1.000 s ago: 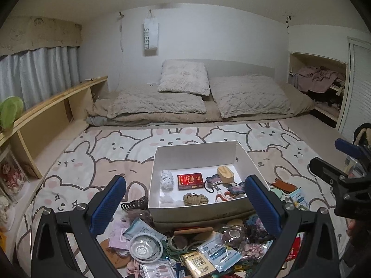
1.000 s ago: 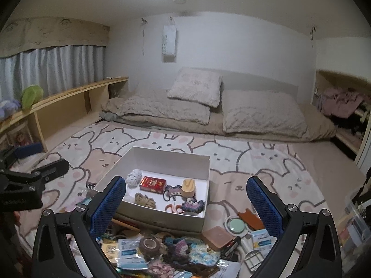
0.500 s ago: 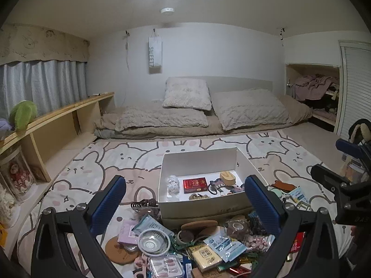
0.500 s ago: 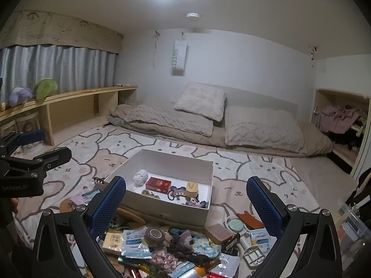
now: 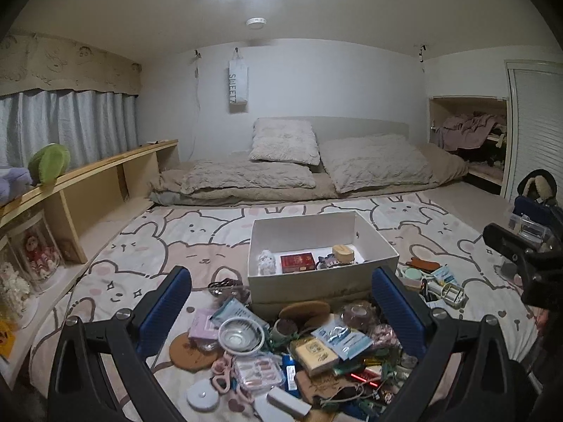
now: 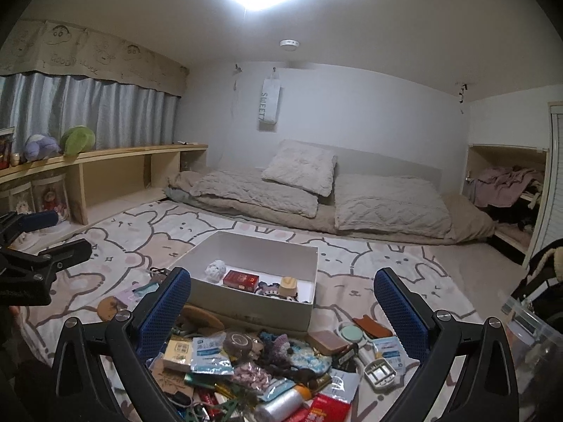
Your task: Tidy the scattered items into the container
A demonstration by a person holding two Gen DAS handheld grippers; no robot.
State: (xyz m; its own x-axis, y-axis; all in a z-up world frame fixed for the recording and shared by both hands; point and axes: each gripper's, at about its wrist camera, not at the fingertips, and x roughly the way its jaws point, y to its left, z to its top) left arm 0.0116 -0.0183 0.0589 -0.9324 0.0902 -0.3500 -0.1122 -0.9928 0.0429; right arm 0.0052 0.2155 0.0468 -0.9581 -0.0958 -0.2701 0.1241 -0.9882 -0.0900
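- On the bunny-print blanket point(image 5: 197, 246), a white container point(image 5: 318, 274) is sitting open, well short of the pillows point(image 5: 285, 140) at the blanket's far edge.
- Inside the container a red box point(image 5: 297, 262), a white fluffy ball point(image 5: 266, 261) and a small wooden piece point(image 5: 343, 254) are lying on its floor.
- Scattered items are lying heaped at the blanket's near edge, just in front of the container's near wall: a clear round dish point(image 5: 241, 334), a blue sachet point(image 5: 341, 337), a yellow packet point(image 5: 315, 351), a brown round coaster point(image 5: 190, 350) and a clear compartment case point(image 5: 258, 374).
- Right of the heap, toward the blanket's right edge, a mint round mirror point(image 6: 352, 334) and a brown soap bar point(image 6: 327, 341) are lying side by side.
- The left gripper point(image 5: 281, 311) is hovering over the heap, its blue-padded fingers point(image 5: 165, 307) spread wide and holding nothing.
- The right gripper point(image 6: 281, 311) is hovering over the same heap from the right, its fingers point(image 6: 396, 311) likewise spread wide and gripping nothing.
- Along the left wall a wooden shelf point(image 6: 116, 154) is carrying a green plush point(image 6: 77, 139) and a purple plush point(image 6: 40, 146).
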